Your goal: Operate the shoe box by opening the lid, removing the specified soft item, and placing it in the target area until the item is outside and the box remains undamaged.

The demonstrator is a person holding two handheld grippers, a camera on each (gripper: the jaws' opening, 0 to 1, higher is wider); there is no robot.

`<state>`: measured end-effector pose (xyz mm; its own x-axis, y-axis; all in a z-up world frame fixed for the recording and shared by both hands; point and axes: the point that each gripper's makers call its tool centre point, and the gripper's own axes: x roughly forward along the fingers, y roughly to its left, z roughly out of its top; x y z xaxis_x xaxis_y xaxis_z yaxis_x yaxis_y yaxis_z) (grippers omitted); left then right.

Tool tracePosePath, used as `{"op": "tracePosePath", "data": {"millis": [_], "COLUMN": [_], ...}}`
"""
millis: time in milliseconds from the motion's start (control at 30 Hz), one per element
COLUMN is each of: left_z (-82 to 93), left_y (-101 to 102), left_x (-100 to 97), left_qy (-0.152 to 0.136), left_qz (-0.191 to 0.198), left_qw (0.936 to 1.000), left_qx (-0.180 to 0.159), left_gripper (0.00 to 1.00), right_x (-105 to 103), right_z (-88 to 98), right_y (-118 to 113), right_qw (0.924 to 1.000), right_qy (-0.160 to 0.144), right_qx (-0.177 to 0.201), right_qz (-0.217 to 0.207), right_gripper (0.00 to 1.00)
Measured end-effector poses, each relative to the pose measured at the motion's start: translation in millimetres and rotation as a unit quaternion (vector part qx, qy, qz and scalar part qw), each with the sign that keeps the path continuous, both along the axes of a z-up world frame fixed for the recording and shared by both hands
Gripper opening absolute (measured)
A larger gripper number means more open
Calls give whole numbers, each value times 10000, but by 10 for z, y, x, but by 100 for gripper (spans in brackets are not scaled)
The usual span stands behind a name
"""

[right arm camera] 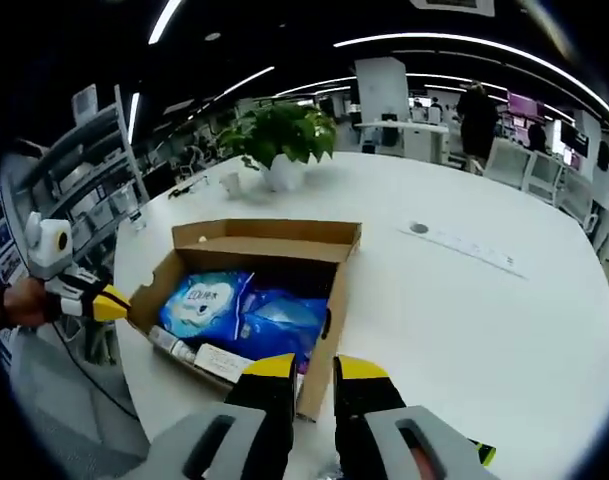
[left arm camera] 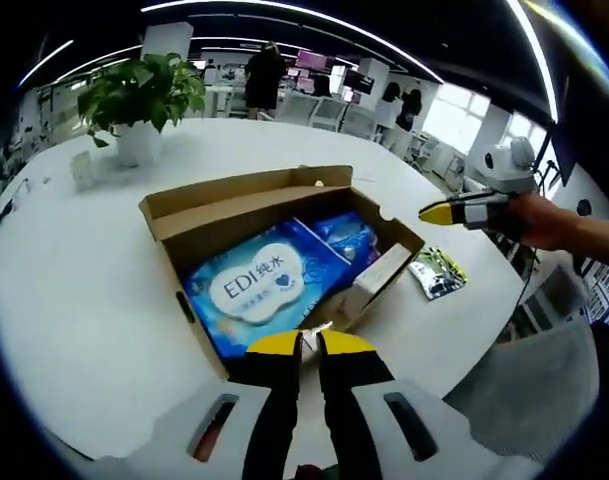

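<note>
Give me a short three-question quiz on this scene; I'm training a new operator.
1. True or false: the box lid is open.
2. What colour is the big soft pack inside?
A red B blue C green
3. What stands on the table beyond the box?

Key: 1 true. 2 B. 3 a potted plant.

Open shoe box (left arm camera: pixel 284 225) on the table (left arm camera: pixel 74 300), lid flap folded back on its far side in the left gripper view. Inside the box: tissue pack (left arm camera: pixel 259 290), a second soft pack (left arm camera: pixel 346 236) just beside it, and a small carton (left arm camera: pixel 379 278) against one wall. A sachet (left arm camera: pixel 437 273) lies on the table near the box. A potted plant (left arm camera: pixel 139 105) stands beyond the box, well apart.
</note>
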<state>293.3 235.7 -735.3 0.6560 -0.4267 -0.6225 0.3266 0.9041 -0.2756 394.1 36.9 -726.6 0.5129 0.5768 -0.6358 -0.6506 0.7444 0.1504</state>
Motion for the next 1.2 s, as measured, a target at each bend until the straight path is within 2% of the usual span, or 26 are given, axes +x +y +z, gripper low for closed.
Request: {"op": "tracePosePath", "data": {"millis": [300, 467, 633, 733, 867, 1000, 1100, 1200], "left_z": [12, 9, 11, -10, -77, -93, -95, -93], "left_y": [86, 130, 136, 147, 186, 202, 219, 217], "left_x": [40, 56, 47, 32, 5, -11, -11, -3], "left_qy": [-30, -33, -42, -23, 30, 46, 46, 41], "left_qz": [154, 239, 326, 359, 413, 460, 511, 533], "left_qw": [9998, 9996, 9992, 9991, 9988, 9985, 9983, 9980], "left_qx": [-87, -139, -224, -225, -245, -278, -270, -326], "left_gripper": [4, 4, 5, 5, 6, 6, 7, 7], "right_x": [62, 103, 41, 22, 18, 45, 99, 168], "right_z": [-44, -79, -117, -185, -226, -347, -483, -554], "right_y": [477, 663, 931, 1066, 1206, 1320, 1359, 1351], "right_qw": [9993, 9988, 9978, 9971, 9966, 9959, 9957, 9964], "right_qy": [58, 98, 192, 346, 407, 487, 588, 546], "right_qx": [55, 93, 121, 128, 143, 50, -12, -121], "right_qz": [376, 480, 619, 662, 706, 762, 715, 636], "right_gripper": [10, 10, 10, 10, 11, 12, 13, 15]}}
